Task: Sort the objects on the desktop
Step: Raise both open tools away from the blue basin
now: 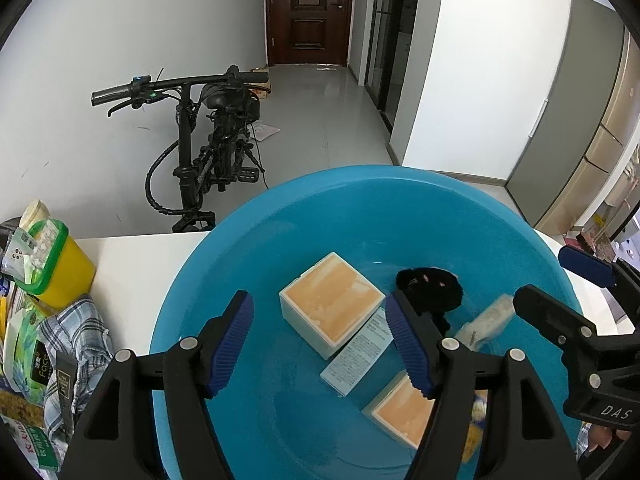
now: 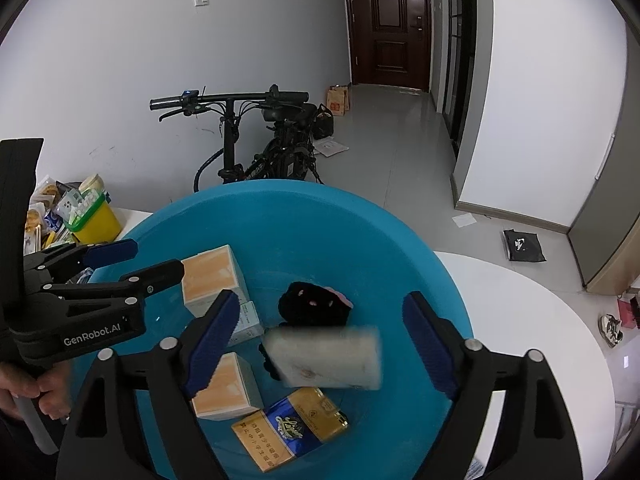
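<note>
A blue basin (image 1: 360,208) stands on the white table (image 1: 136,264). In it lie two white boxes with orange tops (image 1: 330,304) (image 1: 404,406), a flat pale blue box (image 1: 358,354), a black plush item (image 1: 430,286) and a gold and blue pack (image 2: 290,426). My left gripper (image 1: 319,298) hangs open over the basin with nothing between its pads. My right gripper (image 2: 321,297) is open too. A blurred cream pack (image 2: 324,356) sits between its fingers, clear of both pads, just above the basin's contents.
At the table's left edge are a yellow tub with a green lid (image 1: 68,276), a checked cloth (image 1: 80,332) and several snack packets (image 1: 24,344). A black bicycle (image 1: 208,148) stands on the floor behind. A person's hand (image 2: 36,392) holds the left gripper's handle.
</note>
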Demonstrator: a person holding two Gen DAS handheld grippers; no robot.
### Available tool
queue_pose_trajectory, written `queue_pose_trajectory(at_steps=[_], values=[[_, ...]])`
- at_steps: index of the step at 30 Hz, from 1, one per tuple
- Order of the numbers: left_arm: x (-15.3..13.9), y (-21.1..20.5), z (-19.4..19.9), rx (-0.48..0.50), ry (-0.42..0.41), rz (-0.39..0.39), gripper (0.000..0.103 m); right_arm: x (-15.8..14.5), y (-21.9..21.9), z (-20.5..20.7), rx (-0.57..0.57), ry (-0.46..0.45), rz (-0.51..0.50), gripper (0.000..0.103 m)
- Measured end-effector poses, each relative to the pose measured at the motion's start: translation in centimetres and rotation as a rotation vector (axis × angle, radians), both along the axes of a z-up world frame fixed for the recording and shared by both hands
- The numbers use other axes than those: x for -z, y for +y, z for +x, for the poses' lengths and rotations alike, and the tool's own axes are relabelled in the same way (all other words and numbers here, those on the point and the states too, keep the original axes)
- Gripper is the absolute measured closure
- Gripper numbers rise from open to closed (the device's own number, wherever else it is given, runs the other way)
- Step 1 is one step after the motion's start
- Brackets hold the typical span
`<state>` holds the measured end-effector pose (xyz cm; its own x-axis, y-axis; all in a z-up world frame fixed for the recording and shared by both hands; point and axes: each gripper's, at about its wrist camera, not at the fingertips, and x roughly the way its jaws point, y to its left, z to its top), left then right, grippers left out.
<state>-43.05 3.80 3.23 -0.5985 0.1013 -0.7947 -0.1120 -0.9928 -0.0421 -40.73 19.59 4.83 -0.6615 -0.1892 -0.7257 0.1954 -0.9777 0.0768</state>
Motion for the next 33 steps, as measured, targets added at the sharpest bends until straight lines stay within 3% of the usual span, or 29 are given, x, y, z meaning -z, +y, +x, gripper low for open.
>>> queue_pose_trajectory(at_steps=[15, 20, 24, 28, 33], values=[[-0.2, 0.5, 0.5, 0.009, 0.009, 0.003, 0.032, -0.1, 0.7, 0.2, 0.008, 0.006, -0.003, 0.019], [-0.7, 0.6, 0.8, 0.015, 0.041, 0.003, 0.032, -0.9, 1.1, 0.5, 0.026, 0.054, -0.023, 0.019], [-1.3, 0.2, 0.9, 0.013, 0.084, 0.026, 0.025, -1.2, 1.3, 0.5, 0.045, 0.078, 0.004, 0.018], [-2.5, 0.7, 2.0, 0.026, 0.19, -0.006, 0.018, -1.7, 1.4, 0.8, 0.048, 0.111, -0.01, 0.017], [-4.2, 0.5, 3.2, 0.037, 0.309, 0.006, 0.016, -3.0, 1.3, 2.0, 0.05, 0.237, -0.009, 0.002]])
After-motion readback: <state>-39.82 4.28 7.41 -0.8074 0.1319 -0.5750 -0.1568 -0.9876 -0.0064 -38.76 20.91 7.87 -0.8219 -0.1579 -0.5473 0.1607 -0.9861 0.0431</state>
